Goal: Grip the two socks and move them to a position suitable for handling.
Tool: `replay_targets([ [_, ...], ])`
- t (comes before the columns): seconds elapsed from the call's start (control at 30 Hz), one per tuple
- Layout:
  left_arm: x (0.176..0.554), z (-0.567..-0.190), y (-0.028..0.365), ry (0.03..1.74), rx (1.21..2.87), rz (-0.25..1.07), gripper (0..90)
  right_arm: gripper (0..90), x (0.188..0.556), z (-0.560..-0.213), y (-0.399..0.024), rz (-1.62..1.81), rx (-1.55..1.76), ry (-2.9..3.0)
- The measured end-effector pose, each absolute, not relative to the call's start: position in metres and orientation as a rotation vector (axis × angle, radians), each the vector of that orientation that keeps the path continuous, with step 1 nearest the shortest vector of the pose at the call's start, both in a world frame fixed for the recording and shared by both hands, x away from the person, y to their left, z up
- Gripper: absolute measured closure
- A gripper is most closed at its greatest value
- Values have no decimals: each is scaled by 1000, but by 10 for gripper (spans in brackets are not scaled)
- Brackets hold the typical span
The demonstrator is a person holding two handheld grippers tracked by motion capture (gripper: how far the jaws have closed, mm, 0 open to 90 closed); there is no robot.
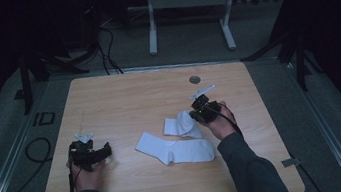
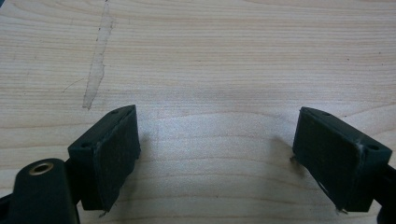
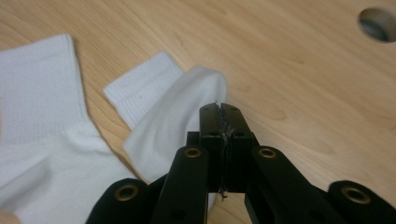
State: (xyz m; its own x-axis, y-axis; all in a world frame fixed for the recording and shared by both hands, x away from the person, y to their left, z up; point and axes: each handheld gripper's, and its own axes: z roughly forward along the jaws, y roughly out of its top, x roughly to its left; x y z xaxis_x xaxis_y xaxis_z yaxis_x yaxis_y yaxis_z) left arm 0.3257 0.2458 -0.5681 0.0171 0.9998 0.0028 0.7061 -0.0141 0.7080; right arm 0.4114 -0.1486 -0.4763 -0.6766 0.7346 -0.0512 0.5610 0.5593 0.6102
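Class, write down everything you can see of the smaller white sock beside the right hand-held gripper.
The smaller white sock is knitted fabric with a ribbed cuff, folded over on itself on the wooden table. It lies just beyond the larger sock, seemingly overlapping it. The right hand-held gripper, jaws shut, sits at its folded edge; whether fabric is pinched is unclear.

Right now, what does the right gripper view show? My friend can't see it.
The right claw is pinched shut on the edge of a white sock, which folds up over the wooden table. A second white sock lies flat to the left, and a round hole sits in the table's far corner.
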Motion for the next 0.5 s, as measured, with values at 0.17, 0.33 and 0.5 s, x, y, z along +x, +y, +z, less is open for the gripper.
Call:
replay_targets([
  [0.17,326,-568,246,1742,1774,726,148,886,408,-463,-162,806,1058,2460],
  [0.33,326,-568,246,1742,1774,726,148,886,406,-456,-180,785,1078,2430],
  [0.5,326,-568,246,1742,1774,725,148,886,405,-456,-203,763,1118,2405],
])
